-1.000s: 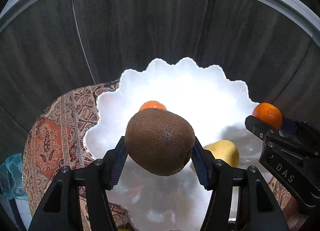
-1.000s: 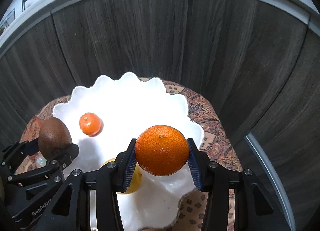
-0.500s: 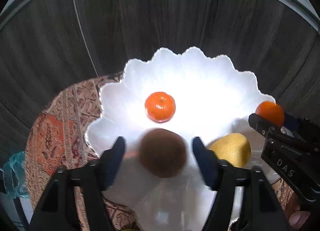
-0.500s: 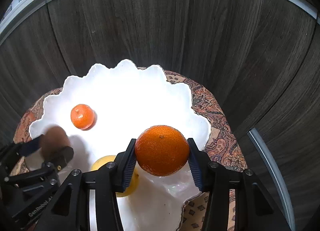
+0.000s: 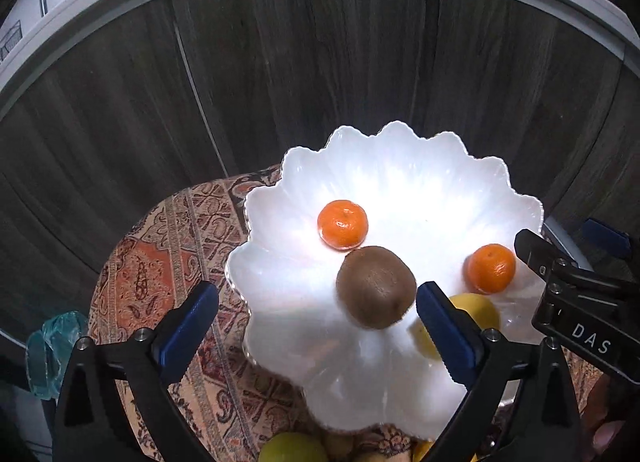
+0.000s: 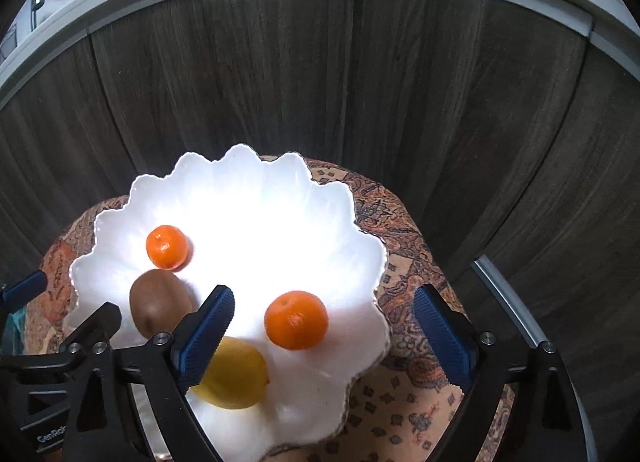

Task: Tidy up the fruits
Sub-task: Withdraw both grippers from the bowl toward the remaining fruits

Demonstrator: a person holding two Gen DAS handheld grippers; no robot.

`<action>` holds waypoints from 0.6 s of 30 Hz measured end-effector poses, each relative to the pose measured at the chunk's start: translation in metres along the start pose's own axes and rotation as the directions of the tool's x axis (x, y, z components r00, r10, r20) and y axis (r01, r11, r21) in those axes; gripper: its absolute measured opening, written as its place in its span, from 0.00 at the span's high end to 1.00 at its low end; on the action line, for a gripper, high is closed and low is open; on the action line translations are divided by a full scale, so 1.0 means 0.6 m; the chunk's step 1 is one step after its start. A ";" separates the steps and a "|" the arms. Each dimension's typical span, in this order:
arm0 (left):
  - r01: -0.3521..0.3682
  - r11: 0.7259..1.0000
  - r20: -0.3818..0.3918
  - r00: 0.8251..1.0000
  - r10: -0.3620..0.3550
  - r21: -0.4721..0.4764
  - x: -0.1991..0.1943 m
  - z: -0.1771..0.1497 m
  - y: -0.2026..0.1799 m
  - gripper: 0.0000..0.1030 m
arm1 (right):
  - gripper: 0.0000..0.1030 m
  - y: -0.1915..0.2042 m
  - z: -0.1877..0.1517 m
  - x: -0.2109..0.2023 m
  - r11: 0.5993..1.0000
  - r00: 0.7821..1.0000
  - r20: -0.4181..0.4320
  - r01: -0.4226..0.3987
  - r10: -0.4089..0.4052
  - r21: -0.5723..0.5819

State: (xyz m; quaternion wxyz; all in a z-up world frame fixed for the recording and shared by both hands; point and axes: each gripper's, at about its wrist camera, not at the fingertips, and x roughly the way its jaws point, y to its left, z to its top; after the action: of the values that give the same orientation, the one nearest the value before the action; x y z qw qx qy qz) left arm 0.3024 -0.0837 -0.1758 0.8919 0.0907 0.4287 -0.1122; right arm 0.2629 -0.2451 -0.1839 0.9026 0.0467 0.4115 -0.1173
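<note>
Both claws wide and empty above the white bowl point(image 6: 352, 198): left claw point(image 5: 316, 316), right claw point(image 6: 324, 326). Kiwi point(image 5: 375, 287), two mandarins point(image 6: 296, 320) point(image 6: 167, 246) and lemon point(image 6: 234, 374) lie inside. Drop-off step looks finished; next likely calls for fetching the greenish fruit point(image 5: 294, 448) just beside the bowl's near rim.

White scalloped bowl point(image 6: 352, 262) on a paisley cloth point(image 5: 160, 262) of orange and brown. Fruit: two orange mandarins point(image 6: 167, 246), a brown kiwi point(image 5: 376, 292), a yellow lemon point(image 6: 234, 374).

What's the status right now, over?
Left gripper and right gripper: jaws open, empty. Kiwi, two mandarins and lemon lie in white scalloped bowl. Nothing in the way.
</note>
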 end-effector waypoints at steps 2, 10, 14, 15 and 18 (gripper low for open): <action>-0.011 1.000 0.007 1.000 0.011 0.013 -0.013 -0.005 -0.002 0.02 | 0.11 -0.001 -0.003 -0.013 1.000 1.000 0.010 0.001 -0.001 0.003; -0.025 1.000 0.020 0.999 0.025 0.005 -0.056 -0.031 0.008 0.00 | 0.11 0.001 -0.020 -0.056 1.000 1.000 0.028 -0.014 0.013 0.006; -0.033 0.999 0.027 0.999 0.033 -0.003 -0.073 -0.044 0.016 0.00 | 0.11 0.010 -0.032 -0.074 1.000 0.999 0.033 -0.018 0.018 -0.010; -0.039 0.999 0.029 0.999 0.039 -0.003 -0.075 -0.046 0.017 0.00 | 0.11 0.012 -0.034 -0.077 1.000 0.999 0.035 -0.018 0.019 -0.014; -0.046 0.999 0.028 0.999 0.046 -0.001 -0.085 -0.058 0.020 0.00 | 0.11 0.017 -0.043 -0.088 0.999 0.999 0.043 -0.016 0.017 -0.028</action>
State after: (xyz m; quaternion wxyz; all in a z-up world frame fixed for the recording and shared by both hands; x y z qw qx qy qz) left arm 0.2489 -0.0572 -0.1565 0.9001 0.0988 0.4141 -0.0927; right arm 0.2130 -0.2212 -0.1610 0.9128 0.0349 0.3930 -0.1052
